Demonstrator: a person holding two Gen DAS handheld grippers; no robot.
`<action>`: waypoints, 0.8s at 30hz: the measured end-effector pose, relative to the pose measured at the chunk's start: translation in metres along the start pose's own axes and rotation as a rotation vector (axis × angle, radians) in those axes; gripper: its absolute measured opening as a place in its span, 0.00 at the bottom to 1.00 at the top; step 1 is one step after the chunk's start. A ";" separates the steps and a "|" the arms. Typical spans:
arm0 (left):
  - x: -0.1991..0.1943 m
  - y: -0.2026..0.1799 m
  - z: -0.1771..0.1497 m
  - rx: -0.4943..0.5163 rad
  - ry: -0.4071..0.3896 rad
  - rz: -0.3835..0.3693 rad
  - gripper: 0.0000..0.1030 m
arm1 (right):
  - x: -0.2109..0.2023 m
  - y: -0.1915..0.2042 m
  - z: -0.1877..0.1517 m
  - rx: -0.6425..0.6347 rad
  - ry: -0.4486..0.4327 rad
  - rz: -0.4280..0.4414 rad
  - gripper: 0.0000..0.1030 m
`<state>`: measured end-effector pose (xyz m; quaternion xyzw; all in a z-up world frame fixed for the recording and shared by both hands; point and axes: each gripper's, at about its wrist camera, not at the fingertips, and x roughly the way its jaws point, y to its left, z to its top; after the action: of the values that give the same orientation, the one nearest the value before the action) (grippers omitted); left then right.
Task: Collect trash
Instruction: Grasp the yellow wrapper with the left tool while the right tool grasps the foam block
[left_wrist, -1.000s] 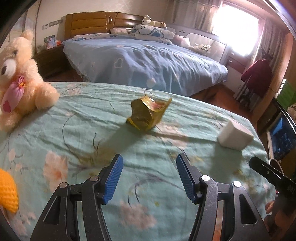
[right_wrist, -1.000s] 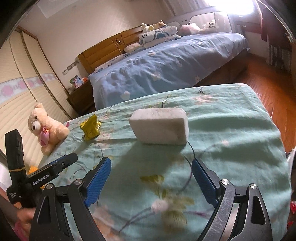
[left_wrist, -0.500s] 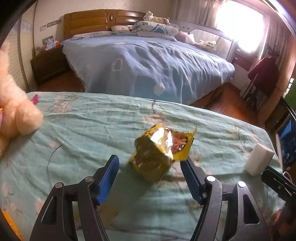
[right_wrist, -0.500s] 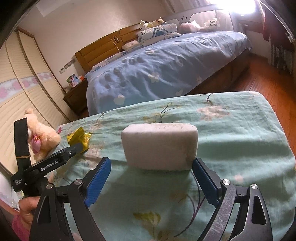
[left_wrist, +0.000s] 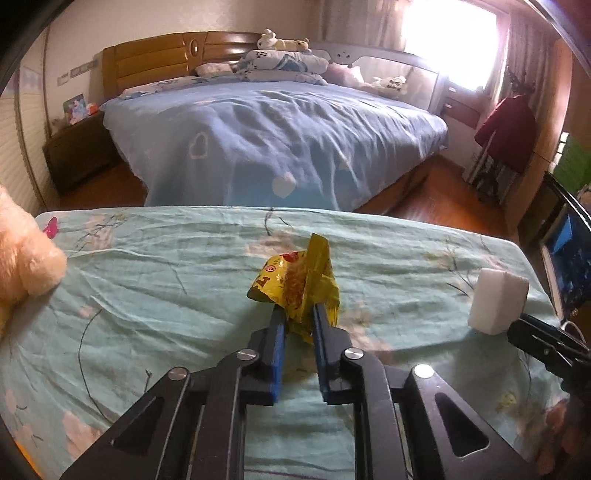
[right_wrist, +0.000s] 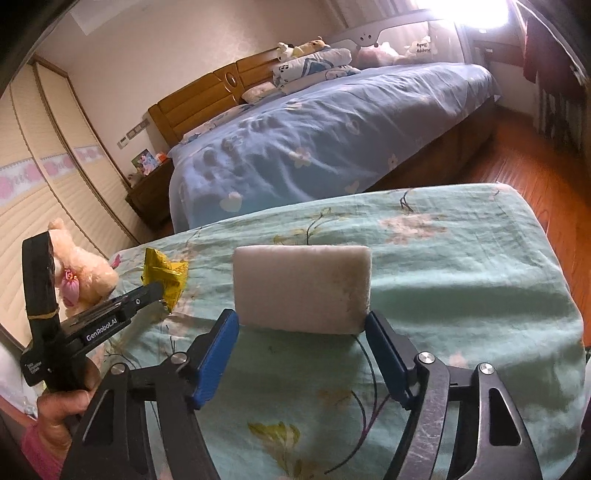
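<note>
Yellow wrapper (left_wrist: 295, 288): pinched between the closing jaws of the left hand-held gripper (left_wrist: 297, 317), low over the green floral surface (left_wrist: 147, 280). White block (right_wrist: 303, 288): on the surface, right hand-held gripper (right_wrist: 301, 332) closing around it, pads at its ends; neither yet carried off; no bin in view.
</note>
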<state>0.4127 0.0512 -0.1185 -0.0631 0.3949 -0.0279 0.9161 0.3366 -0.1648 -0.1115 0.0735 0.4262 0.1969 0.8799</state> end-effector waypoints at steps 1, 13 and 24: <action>-0.003 0.000 -0.001 -0.001 -0.001 -0.006 0.10 | 0.000 0.000 -0.001 0.006 0.006 0.010 0.71; -0.046 -0.008 -0.034 -0.027 -0.003 -0.079 0.03 | -0.022 0.007 -0.020 -0.017 0.021 0.066 0.75; -0.067 -0.006 -0.054 -0.056 0.014 -0.086 0.02 | 0.018 -0.008 0.013 -0.263 0.149 0.096 0.83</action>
<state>0.3268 0.0467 -0.1061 -0.1053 0.3987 -0.0564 0.9093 0.3590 -0.1643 -0.1183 -0.0369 0.4567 0.2977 0.8375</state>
